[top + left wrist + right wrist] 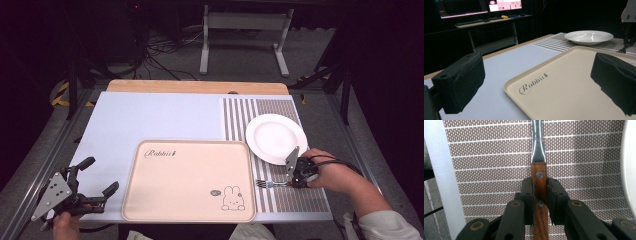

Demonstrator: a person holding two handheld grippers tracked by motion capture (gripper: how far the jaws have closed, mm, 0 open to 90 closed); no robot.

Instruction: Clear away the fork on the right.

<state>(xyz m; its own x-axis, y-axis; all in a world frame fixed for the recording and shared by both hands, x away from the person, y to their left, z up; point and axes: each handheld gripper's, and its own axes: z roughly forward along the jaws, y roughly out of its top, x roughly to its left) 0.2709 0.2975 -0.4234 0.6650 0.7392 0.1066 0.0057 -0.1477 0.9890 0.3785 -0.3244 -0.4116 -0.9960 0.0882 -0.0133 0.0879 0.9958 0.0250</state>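
So, I count 1 fork (539, 182) on the striped placemat (300, 197), my right gripper (296, 181) clamped on its wooden handle; 1 white plate (276, 137) just beside, 1 tray (187, 182) left, left gripper (95, 185) wide open.

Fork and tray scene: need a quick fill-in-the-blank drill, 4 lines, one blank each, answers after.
1. The right gripper has its fingers closed on the fork's ______ handle.
2. The fork lies on the striped placemat, its tines pointing toward the ______.
3. The left gripper hovers at the table's corner with its fingers ______.
4. The white plate holds ______.

Missing words: wooden; tray; open; nothing
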